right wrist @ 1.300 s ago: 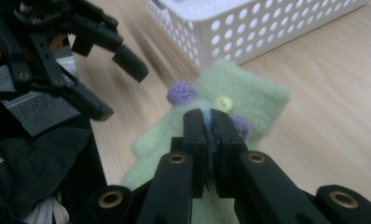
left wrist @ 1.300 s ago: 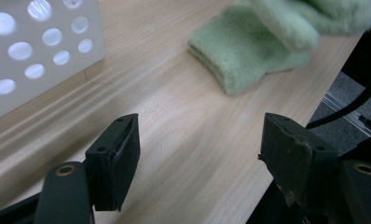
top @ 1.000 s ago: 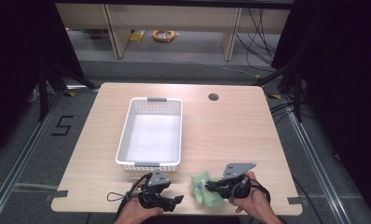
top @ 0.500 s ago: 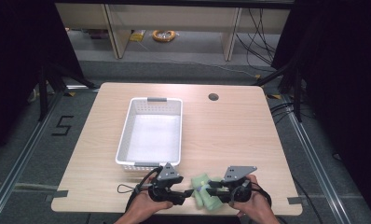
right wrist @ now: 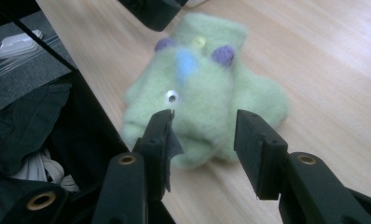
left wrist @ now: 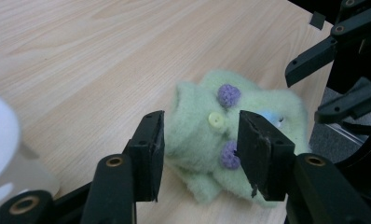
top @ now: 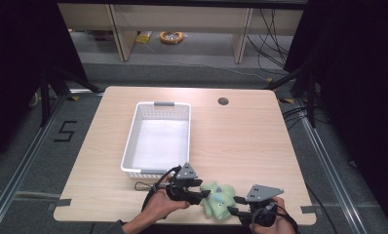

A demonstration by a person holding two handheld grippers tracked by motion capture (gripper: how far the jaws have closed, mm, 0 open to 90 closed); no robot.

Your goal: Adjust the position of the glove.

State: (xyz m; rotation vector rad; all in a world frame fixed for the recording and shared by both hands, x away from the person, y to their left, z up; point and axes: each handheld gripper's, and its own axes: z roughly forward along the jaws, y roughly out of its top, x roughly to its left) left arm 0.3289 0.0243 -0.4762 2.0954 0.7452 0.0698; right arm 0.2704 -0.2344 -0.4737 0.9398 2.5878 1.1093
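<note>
The left gripper (top: 204, 193) lies low over the near edge of the table (top: 245, 141), its black jaws half spread with the green felt toy (top: 219, 201) between them. In the left gripper view those jaws have just been closing: the flat, matte pads (left wrist: 151, 149) straddle the toy's (left wrist: 221, 135) upper part and seem just to touch the fuzz without squeezing it. The right gripper (top: 236, 205) comes at the same toy from the other side. Its jaws have just been opening, and in the right gripper view they stand apart around the toy's (right wrist: 207, 93) near end, clear of the felt.

The toy is soft, fuzzy, pale-green wool felt, lumpy and mitten-like, and lies flat on the table near the front edge, between the two grippers. The left gripper view picks out two purple knitted bobbles (left wrist: 229, 94) and a small yellow button (left wrist: 216, 120). The right gripper view adds a blue felt patch (right wrist: 187, 63) and a small googly eye (right wrist: 172, 97).

The table is light wood-grain laminate with a round cable hole (top: 223, 101) toward its far side. Just beyond the left gripper stands a white plastic basket (top: 133, 141), oblong with perforated walls and a grey handle. On the floor to the left of the table, black tape forms the figure "5" (top: 65, 131). No other writing can be read. Far behind, a coil of orange cable (top: 171, 36) lies under a bench.
</note>
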